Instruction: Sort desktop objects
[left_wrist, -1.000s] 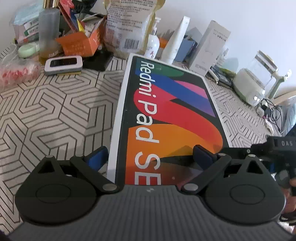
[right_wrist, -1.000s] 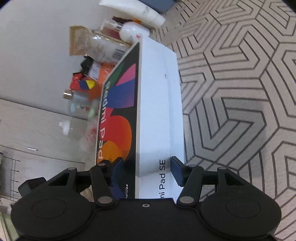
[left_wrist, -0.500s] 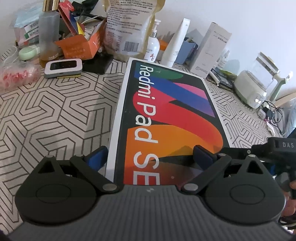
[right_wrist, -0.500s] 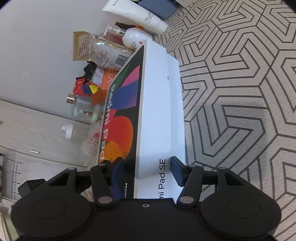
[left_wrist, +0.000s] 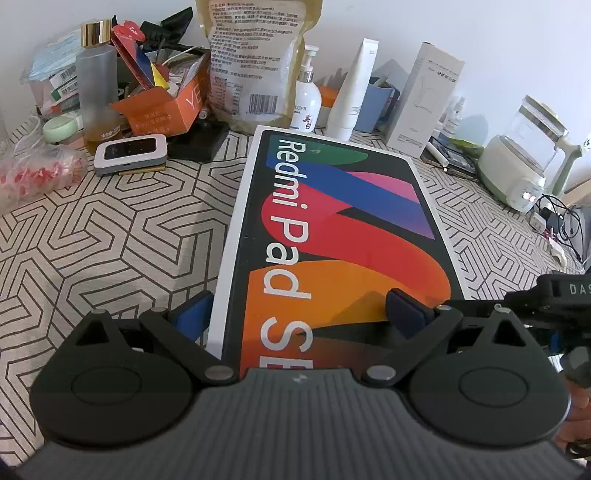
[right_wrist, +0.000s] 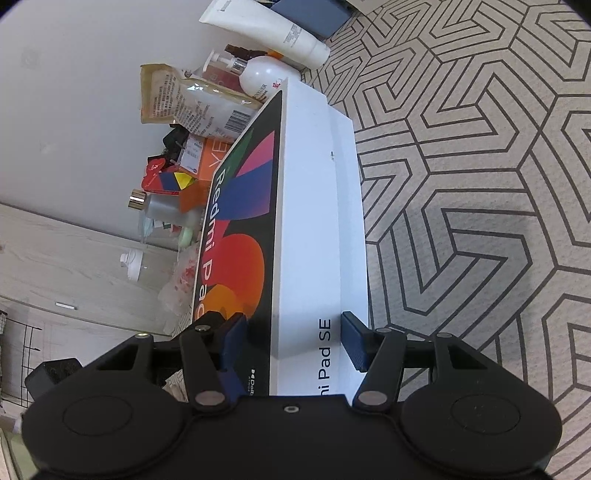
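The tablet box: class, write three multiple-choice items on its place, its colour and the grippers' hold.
1. Where does the tablet box lie?
A on the patterned tabletop
B in a drawer
C on a chair

2. What colour is its side wall?
A white
B green
C brown

3. How does the right gripper hold the box?
A hangs clear above it
B fingers across its thickness
C pinches a cable

Answers: 1 A, the tabletop shows around it. 2 A, the right wrist view shows a white side. 3 B, one finger on the printed top, one on the underside.
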